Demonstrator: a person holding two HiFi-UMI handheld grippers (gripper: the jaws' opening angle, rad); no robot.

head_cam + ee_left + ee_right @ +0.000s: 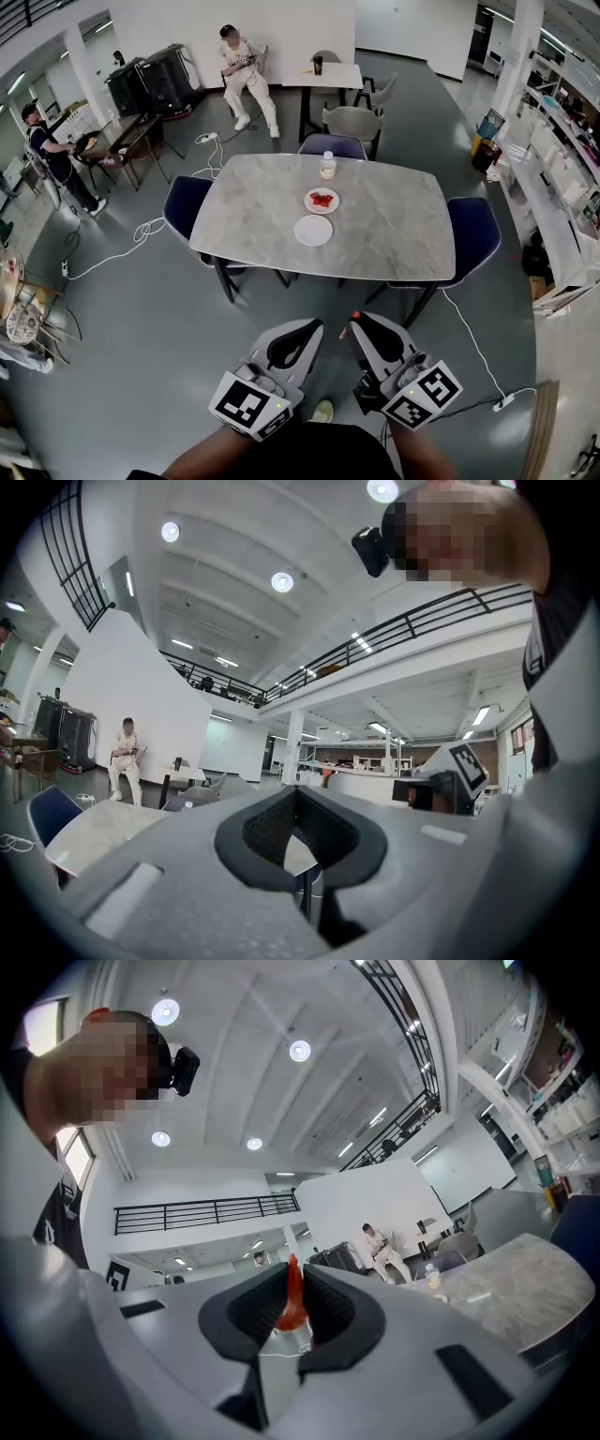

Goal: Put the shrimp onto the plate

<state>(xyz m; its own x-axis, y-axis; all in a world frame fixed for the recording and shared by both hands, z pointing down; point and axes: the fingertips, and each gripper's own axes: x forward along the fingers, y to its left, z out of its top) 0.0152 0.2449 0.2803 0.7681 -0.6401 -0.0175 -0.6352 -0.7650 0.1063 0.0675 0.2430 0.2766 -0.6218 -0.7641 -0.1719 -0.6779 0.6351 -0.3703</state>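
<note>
A red shrimp (293, 1302) is pinched upright between the pads of my right gripper (294, 1309), and shows as a small red spot (354, 316) at its tip (353, 321). My left gripper (316, 324) is shut with nothing in it, its pads meeting (295, 791). I hold both grippers close to my body, well short of the grey marble table (394, 225). On the table an empty white plate (313, 231) lies just in front of a second white plate (330, 208) that holds red shrimps (322, 199).
A small bottle (327, 165) stands at the table's far edge. Dark blue chairs (185, 202) (473, 230) flank the table. White cables (141, 234) trail over the floor at left. One person (246, 80) sits at the back and another (52, 150) stands at far left.
</note>
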